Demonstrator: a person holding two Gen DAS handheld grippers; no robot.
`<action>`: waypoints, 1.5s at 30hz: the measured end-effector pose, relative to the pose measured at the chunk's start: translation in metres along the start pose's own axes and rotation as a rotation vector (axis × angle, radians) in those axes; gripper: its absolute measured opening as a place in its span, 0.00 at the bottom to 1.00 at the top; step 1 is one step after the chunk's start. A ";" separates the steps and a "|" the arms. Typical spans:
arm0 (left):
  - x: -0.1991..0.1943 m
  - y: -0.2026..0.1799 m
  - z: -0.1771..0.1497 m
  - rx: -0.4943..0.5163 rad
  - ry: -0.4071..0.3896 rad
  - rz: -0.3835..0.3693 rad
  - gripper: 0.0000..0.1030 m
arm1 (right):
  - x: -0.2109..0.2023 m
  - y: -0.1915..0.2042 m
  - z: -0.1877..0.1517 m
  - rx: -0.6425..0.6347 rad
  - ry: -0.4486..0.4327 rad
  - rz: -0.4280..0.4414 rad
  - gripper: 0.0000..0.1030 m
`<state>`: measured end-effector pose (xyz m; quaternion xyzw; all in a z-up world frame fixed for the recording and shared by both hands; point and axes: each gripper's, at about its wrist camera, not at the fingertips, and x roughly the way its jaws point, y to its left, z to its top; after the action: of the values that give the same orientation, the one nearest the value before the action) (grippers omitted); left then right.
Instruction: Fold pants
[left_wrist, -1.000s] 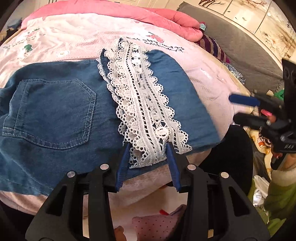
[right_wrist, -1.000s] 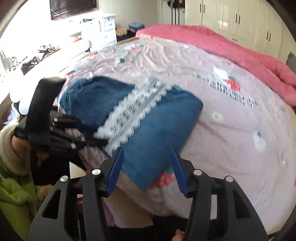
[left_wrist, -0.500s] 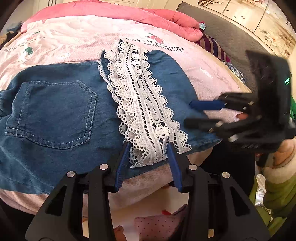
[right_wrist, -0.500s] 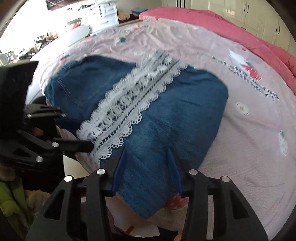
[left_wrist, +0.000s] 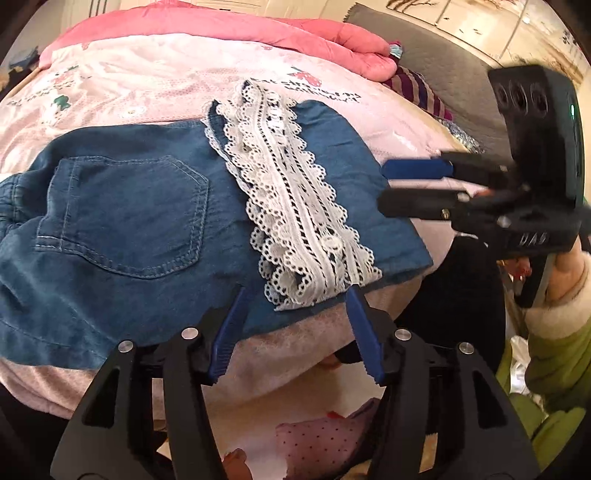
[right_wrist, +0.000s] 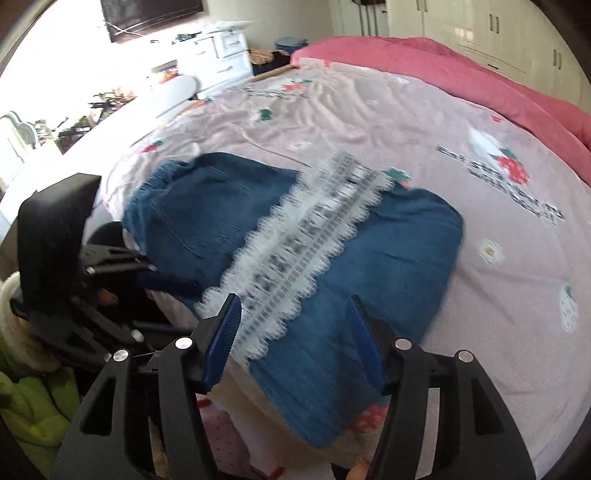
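Tilting down over the pants (left_wrist: 122, 221), left tool (left_wrist: 295, 314) and right tool (right_wrist: 293, 325) have just been spreading, clasping nothing.

Bed (right_wrist: 424, 122) — lying under a pale pink printed sheet (left_wrist: 155, 85), strawberries and small flowers scattered across it, dark lettering running near the far side. Denim pants (left_wrist: 129, 221) are lying flat on the sheet near the bed's edge, back pocket (left_wrist: 125, 210) facing up, one part folded over so that a band of white lace trim (left_wrist: 295, 206) is crossing the blue cloth. A thick pink quilt (right_wrist: 461, 70) is resting bunched along the far edge — touching the sheet, well apart from the pants. A striped cloth (left_wrist: 421, 92) is peeking out beside the quilt's end.
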<state>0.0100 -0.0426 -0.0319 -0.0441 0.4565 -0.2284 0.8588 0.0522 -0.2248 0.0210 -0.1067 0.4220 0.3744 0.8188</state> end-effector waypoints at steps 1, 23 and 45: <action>0.001 -0.001 -0.001 0.008 0.003 -0.002 0.37 | 0.003 0.002 0.003 -0.003 0.000 0.008 0.57; 0.000 -0.002 0.003 0.069 -0.017 -0.007 0.04 | 0.042 0.004 0.005 -0.010 0.108 0.103 0.15; -0.019 0.010 -0.007 0.051 -0.024 0.083 0.03 | 0.051 -0.010 0.079 -0.044 -0.005 -0.086 0.44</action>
<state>-0.0011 -0.0239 -0.0239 -0.0057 0.4418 -0.2035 0.8737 0.1260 -0.1663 0.0297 -0.1419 0.4065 0.3485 0.8326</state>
